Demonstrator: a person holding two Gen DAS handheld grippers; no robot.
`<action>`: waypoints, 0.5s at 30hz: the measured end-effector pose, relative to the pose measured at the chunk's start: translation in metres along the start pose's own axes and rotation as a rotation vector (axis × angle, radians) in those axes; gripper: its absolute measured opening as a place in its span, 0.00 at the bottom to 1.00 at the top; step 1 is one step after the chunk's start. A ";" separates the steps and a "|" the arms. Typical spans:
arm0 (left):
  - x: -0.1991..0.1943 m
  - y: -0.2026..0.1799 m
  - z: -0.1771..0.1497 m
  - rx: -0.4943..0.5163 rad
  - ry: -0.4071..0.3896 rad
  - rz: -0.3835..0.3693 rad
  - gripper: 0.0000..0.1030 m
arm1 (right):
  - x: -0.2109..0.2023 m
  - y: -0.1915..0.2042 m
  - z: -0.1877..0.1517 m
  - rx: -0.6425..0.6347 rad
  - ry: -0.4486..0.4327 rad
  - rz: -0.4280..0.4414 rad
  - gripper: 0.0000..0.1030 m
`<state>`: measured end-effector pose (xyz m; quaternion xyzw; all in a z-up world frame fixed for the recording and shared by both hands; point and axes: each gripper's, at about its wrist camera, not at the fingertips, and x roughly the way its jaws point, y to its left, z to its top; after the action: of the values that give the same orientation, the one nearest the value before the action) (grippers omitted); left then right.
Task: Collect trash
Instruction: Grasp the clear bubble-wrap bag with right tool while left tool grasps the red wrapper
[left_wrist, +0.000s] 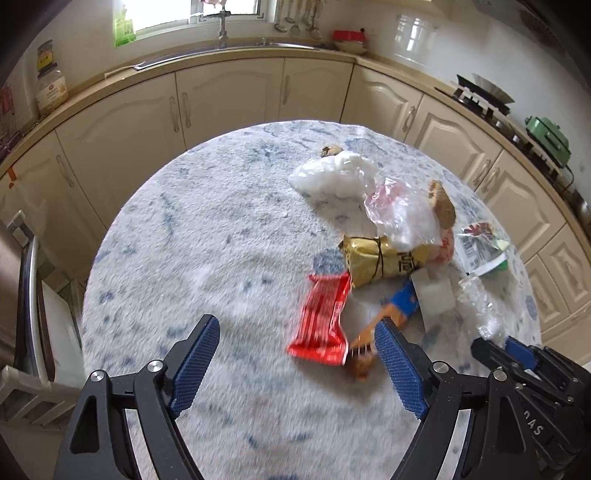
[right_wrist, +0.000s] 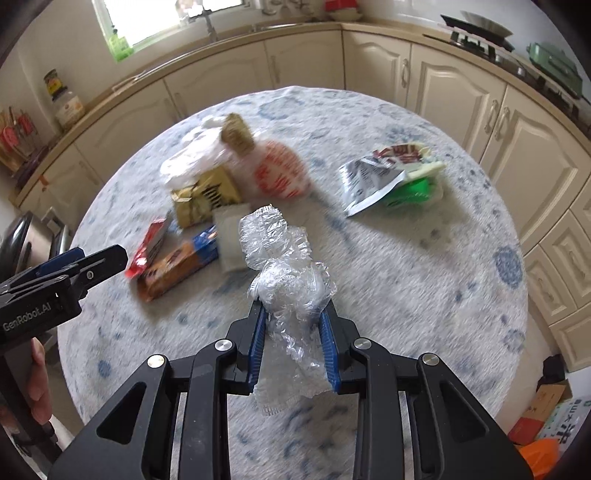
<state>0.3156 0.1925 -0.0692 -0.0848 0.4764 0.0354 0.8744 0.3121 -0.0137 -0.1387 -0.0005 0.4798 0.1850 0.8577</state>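
A crumpled clear plastic wrap (right_wrist: 288, 280) stands bunched up, its lower part pinched from both sides, its frilly top reaching over the bench (right_wrist: 406, 295). Beyond it the rest of the trash lies in a loose cluster: a red wrapper (left_wrist: 325, 321) flat on the cloth, just beside a blue and orange snack box (right_wrist: 177, 262) lying on its side, and a white folded paper (right_wrist: 229, 236) touching that box. A gold packet (left_wrist: 376, 262) lies behind them, with a clear bag printed in red (right_wrist: 280, 173) and a white plastic bag (left_wrist: 332, 173) at its far side. Well apart to the right sits a torn silver pouch (right_wrist: 373, 177) over something green (right_wrist: 413, 192).
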 end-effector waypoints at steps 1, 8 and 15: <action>0.010 -0.001 0.005 0.006 0.012 0.000 0.80 | 0.004 -0.004 0.004 0.007 0.003 -0.003 0.27; 0.053 -0.013 0.014 0.106 0.007 0.056 0.42 | 0.027 -0.017 0.023 0.031 0.023 -0.017 0.27; 0.058 -0.008 0.017 0.100 0.003 0.034 0.14 | 0.022 -0.009 0.021 0.018 0.017 0.005 0.27</action>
<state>0.3625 0.1872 -0.1077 -0.0329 0.4801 0.0262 0.8762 0.3433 -0.0116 -0.1472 0.0068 0.4889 0.1827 0.8530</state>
